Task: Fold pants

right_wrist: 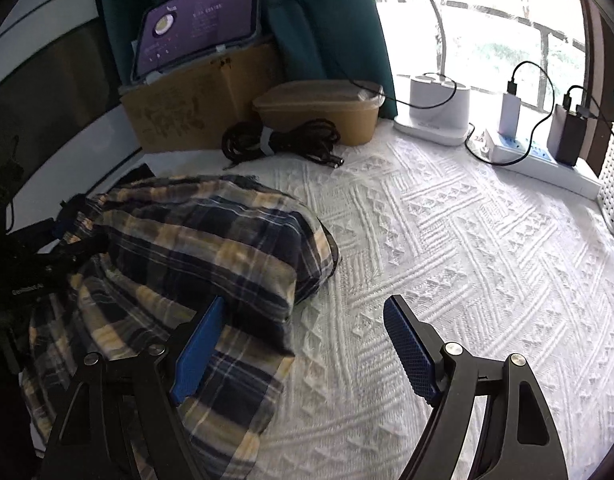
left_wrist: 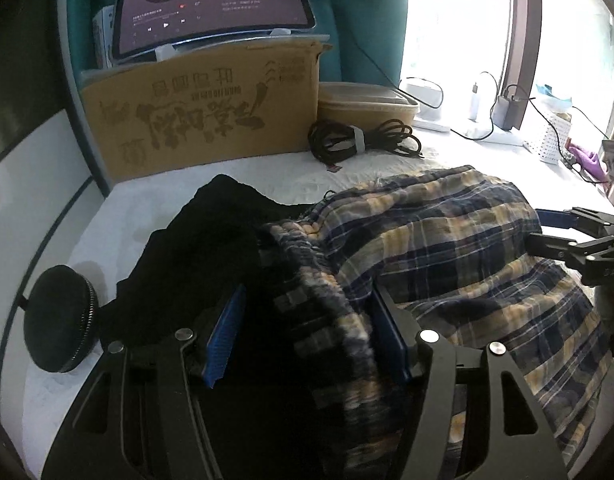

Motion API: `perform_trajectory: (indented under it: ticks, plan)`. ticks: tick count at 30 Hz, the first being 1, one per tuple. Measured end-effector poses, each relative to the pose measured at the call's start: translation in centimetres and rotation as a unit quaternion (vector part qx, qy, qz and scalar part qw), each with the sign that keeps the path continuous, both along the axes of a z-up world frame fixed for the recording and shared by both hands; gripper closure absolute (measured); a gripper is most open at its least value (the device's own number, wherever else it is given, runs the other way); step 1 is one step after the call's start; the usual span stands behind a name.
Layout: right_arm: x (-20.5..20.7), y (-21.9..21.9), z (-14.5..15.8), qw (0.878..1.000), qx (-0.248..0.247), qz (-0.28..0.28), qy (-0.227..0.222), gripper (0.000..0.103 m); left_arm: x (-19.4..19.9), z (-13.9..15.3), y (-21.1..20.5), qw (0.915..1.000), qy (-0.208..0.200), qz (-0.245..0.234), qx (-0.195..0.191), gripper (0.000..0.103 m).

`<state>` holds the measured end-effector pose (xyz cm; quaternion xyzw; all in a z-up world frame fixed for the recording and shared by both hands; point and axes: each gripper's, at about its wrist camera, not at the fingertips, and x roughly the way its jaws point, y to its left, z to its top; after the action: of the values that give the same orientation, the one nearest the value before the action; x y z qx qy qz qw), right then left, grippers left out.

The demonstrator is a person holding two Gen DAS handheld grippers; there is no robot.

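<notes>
While the plaid pants (right_wrist: 195,248) lie bunched and unfolded before the cardboard box (left_wrist: 211,116), left gripper (left_wrist: 307,340) straddles their waistband unclosed, right gripper (right_wrist: 303,344) gapes empty; folding looks barely begun.

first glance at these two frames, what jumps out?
The plaid pants dominate, heaped on the white textured bedspread, with a black garment beside them. The left claw straddles the pants' bunched waistband, its blue pads either side; the right claw is open at the pile's edge. At the back, a lit tablet sits propped on a cardboard box.
</notes>
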<state>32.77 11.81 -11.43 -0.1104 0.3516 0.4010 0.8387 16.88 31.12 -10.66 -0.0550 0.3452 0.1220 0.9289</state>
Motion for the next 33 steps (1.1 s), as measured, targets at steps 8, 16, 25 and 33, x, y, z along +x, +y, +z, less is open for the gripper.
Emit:
perform_trajectory:
  ticks: [8,16,25,33]
  plan:
    - [1.0,1.7,-0.6,1.0,-0.016,0.0,0.003,0.021,0.2,-0.5,1.4,0.9995,-0.007,-0.001,-0.029,0.037]
    - [1.9,2.3,0.0,1.0,-0.005,-0.017,-0.01,0.021,-0.1,0.5,2.1,0.9983,-0.023,0.002,-0.054,0.038]
    - [3.9,2.3,-0.1,0.997,0.05,0.008,0.063,0.038,0.6,0.7,2.2,0.9968,-0.015,-0.015,-0.077,0.054]
    - [4.7,3.6,0.0,0.993,0.076,0.015,0.084,0.08,1.4,1.0,1.8,0.9965,-0.019,-0.036,-0.073,0.07]
